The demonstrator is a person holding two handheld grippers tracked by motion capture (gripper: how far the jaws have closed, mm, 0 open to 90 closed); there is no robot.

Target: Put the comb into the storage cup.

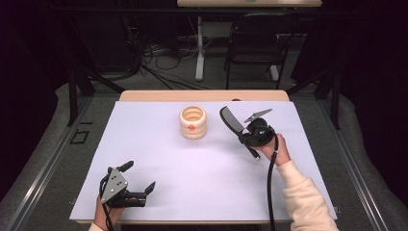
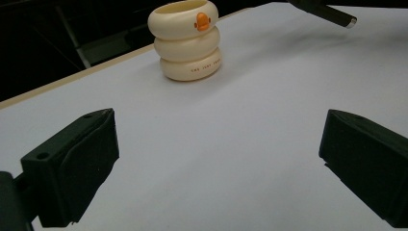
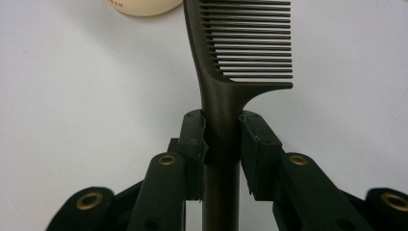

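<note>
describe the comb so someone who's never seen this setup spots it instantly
On the white table sheet, look right of the cream ribbed ring-stack holder. There the right gripper is shut on the handle of a black plastic comb, its toothed end pointing up toward the holder. It is the sheet's single dark, toothed thing.

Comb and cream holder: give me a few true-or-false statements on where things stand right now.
1. The right gripper is shut on the black comb. True.
2. The comb is gripped by its teeth. False: the jaws clamp its handle, below the teeth.
3. The left gripper holds the cream ringed holder. False: its jaws stand open and empty, the holder well beyond them.
4. The holder stands upright on the white sheet. True.
5. The comb is already inside the holder. False: it is beside it, apart.
</note>
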